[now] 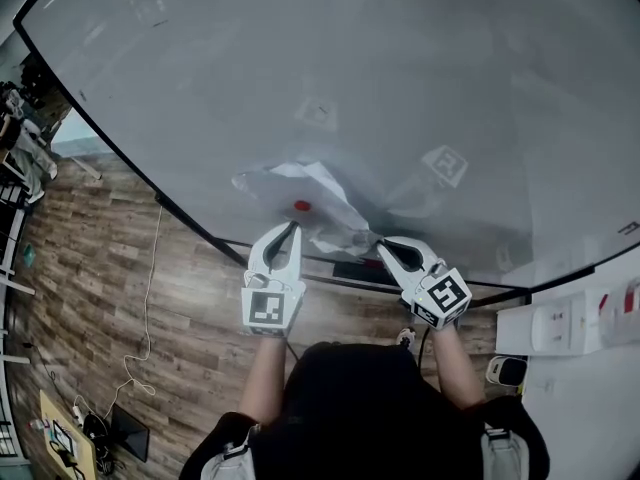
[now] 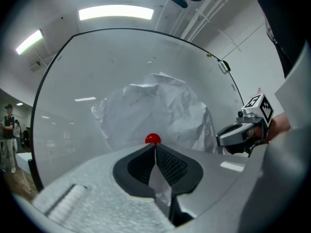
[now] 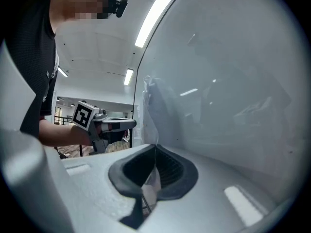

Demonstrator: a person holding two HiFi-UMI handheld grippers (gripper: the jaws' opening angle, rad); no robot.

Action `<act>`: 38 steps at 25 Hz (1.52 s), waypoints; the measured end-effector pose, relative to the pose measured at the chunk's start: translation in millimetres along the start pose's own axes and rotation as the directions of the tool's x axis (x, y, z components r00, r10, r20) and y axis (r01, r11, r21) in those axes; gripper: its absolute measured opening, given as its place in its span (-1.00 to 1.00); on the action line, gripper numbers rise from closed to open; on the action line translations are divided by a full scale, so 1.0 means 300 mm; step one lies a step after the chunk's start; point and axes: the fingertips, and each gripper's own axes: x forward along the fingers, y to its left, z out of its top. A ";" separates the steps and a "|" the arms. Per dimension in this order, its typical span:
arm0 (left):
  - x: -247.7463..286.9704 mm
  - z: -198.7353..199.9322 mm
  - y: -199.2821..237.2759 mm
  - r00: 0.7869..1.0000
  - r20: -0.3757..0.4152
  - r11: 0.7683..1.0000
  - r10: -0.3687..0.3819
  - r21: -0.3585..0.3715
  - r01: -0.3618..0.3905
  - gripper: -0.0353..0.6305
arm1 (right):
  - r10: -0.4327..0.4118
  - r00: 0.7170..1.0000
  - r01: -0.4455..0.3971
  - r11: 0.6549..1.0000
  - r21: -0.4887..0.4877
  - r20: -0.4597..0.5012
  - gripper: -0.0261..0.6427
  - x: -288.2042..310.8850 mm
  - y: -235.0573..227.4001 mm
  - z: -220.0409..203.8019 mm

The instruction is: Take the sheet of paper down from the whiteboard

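A crumpled white sheet of paper hangs on the whiteboard, pinned by a round red magnet. My left gripper is shut on the sheet's lower edge just under the magnet; a pale strip of paper shows between its pads. My right gripper is shut on the sheet's lower right corner, and in the right gripper view the paper's edge runs down into its closed tips. Each gripper appears in the other's view: the right gripper and the left gripper.
The whiteboard's dark lower frame runs just under both grippers. A cable trails over the wooden floor at the left. White wall fittings sit at the right. Ceiling lights show overhead.
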 end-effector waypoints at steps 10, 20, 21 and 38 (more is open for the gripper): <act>0.042 0.018 0.014 0.997 -0.004 0.997 0.076 0.017 -0.075 -0.56 | 0.047 0.999 -0.046 0.999 0.014 -0.008 -0.91 0.000 -0.026 -0.012; 0.082 0.022 0.022 0.992 0.001 0.991 0.129 0.036 -0.129 -0.45 | 0.085 0.996 -0.085 0.996 0.005 -0.015 -0.91 0.025 -0.029 -0.022; 0.086 0.020 0.023 0.991 -0.002 0.990 0.133 0.037 -0.133 -0.45 | 0.086 0.996 -0.086 0.996 0.005 -0.017 -0.91 0.026 -0.031 -0.023; 0.117 0.013 0.023 0.987 -0.010 0.986 0.160 0.050 -0.159 -0.45 | 0.080 0.997 -0.080 0.997 0.021 -0.016 -0.91 0.023 -0.043 -0.030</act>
